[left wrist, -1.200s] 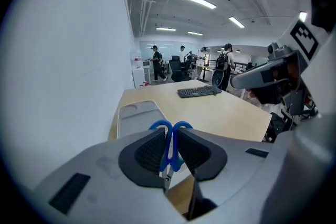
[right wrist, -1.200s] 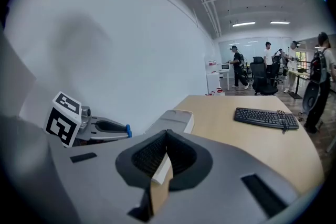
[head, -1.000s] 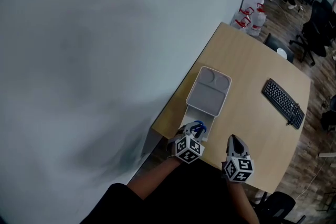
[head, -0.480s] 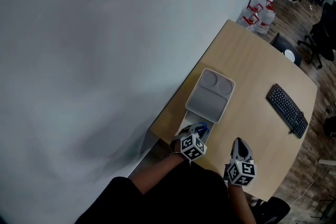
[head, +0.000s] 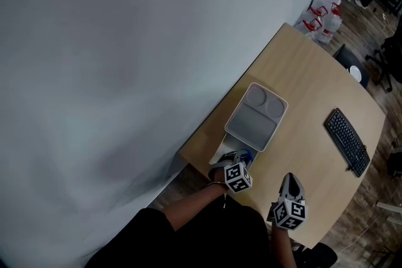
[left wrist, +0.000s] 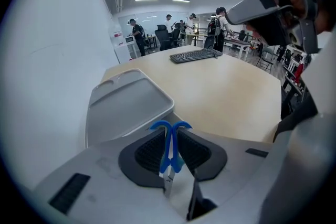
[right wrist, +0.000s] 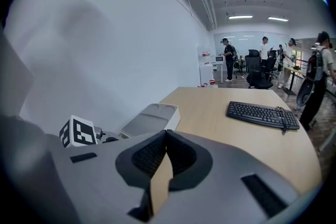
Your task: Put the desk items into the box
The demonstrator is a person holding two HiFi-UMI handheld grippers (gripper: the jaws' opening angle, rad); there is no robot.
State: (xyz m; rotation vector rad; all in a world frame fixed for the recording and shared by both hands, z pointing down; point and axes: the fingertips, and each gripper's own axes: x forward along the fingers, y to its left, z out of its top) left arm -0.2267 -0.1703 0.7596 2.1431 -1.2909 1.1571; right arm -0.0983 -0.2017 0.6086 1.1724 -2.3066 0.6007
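My left gripper (head: pixel 236 161) (left wrist: pixel 169 150) is shut on a blue-handled tool (left wrist: pixel 170 141), seemingly scissors; its blue loops stick out between the pads, and a bit of metal shows below them. It hovers at the near end of the grey box (head: pixel 256 117) (left wrist: pixel 128 106), whose flat lid faces up. My right gripper (head: pixel 289 188) (right wrist: pixel 165 136) is shut with nothing in it, over the tabletop to the right of the box (right wrist: pixel 150 118). The marker cube of the left gripper (right wrist: pixel 79 132) shows in the right gripper view.
A black keyboard (head: pixel 347 142) (right wrist: pixel 262 113) (left wrist: pixel 194 55) lies on the wooden table (head: pixel 308 91) to the right. A pale wall runs along the table's left edge. Water bottles (head: pixel 320 21), office chairs and standing people are beyond the far end.
The head view has drifted, so everything sits slightly lower and further right. The left gripper has edged a little closer to the box, still holding the blue tool. The right gripper keeps its place.
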